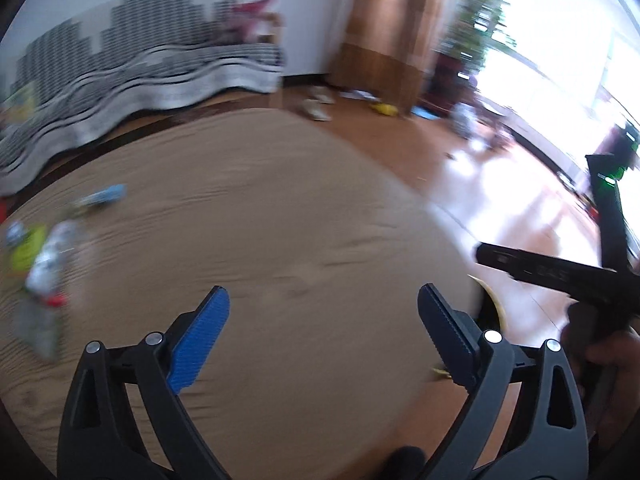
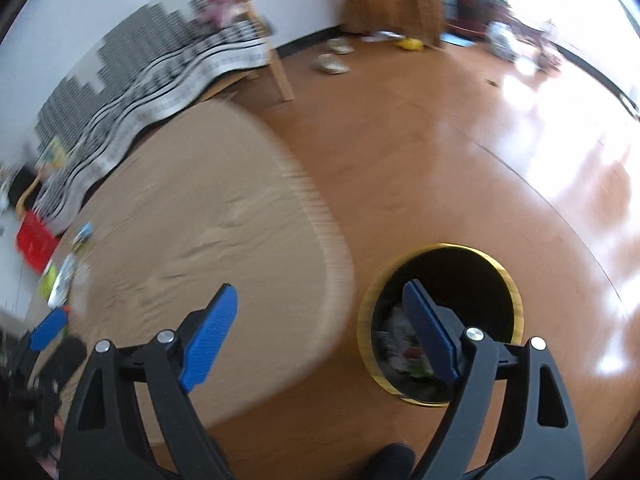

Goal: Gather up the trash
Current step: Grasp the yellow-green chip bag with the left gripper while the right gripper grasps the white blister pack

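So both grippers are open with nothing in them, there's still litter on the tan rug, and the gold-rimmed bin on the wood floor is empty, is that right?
Not quite: the bin is not empty. The right wrist view shows crumpled wrappers already lying inside it. The rest stands: the left gripper and the right gripper are both open with nothing between the jaws, and litter remains on the tan rug.
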Tool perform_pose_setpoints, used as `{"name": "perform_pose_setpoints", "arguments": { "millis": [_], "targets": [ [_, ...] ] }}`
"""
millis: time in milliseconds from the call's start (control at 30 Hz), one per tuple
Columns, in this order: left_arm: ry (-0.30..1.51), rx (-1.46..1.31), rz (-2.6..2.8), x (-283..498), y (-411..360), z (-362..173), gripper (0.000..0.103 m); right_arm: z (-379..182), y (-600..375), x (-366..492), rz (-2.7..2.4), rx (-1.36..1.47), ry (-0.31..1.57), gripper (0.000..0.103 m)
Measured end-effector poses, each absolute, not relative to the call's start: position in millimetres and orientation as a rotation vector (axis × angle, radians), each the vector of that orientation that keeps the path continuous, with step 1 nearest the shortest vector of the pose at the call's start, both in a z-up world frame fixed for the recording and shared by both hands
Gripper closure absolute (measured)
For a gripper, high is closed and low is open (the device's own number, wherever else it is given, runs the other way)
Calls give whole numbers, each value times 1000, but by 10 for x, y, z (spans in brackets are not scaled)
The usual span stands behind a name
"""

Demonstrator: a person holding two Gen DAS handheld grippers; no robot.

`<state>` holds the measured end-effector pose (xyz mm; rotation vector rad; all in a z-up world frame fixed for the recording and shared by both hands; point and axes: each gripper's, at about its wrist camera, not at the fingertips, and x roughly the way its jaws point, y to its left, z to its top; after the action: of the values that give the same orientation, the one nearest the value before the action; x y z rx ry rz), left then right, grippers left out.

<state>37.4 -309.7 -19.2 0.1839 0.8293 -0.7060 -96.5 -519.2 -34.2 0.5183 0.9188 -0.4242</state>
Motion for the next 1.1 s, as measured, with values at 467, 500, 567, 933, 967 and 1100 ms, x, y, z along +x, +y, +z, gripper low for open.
{"name": "perform_pose_setpoints", "arguments": {
  "millis": [467,500,567,933,967,1100],
  "targets": [
    [794,62,-253,1799,-843,-137,11,-408,-3439,398,-143,334,1005,21],
    [814,30,-247,1927,-737,-173,11,-427,-3388,421,-136,328,1010,21],
    [842,-12,-251,2089,-674,-246,11,-473,-3269,471,-124,311,1022,21],
    [909,-7,-299,2485,-912,-613,37,-593,-3142,612,-99,307,1053,21],
    [914,-13,-308,2493,-903,-626,46,-595,-3122,629,-95,305,1052,21],
    [895,-3,-317,2451,-830,-589,58,-596,-3006,722,-72,308,1045,21]
  ]
}}
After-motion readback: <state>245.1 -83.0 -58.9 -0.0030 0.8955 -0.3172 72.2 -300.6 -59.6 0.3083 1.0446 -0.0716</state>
